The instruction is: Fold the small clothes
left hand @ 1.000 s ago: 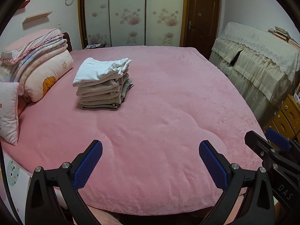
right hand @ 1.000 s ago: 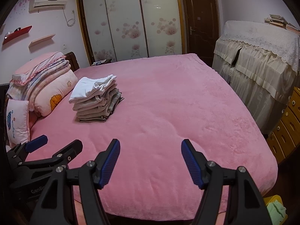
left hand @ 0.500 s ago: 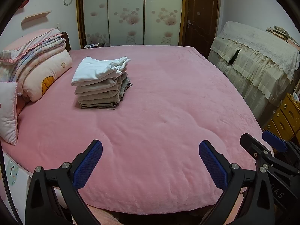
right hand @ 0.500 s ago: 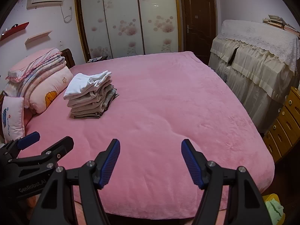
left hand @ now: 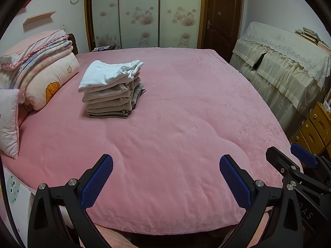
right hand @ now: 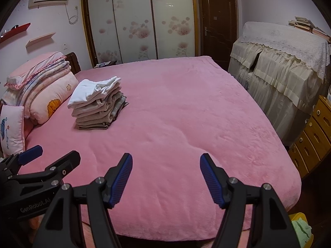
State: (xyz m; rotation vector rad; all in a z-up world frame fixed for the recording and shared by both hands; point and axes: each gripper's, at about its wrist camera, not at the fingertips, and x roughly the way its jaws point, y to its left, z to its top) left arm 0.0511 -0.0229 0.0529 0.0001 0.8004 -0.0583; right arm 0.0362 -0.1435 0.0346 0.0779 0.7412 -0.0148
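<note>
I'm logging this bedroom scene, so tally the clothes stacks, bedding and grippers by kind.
Stack of folded clothes: 1
Pile of folded quilts: 1
Small pink pillow: 1
Grippers: 2 (left gripper, right gripper)
Total: 5

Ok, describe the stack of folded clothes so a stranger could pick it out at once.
Start at the big pink bed, then look to its left side, near the piled bedding by the headboard. The stack of folded clothes sits alone on the cover: beige and grey layers topped by a white garment, much smaller than the bedding.
</note>
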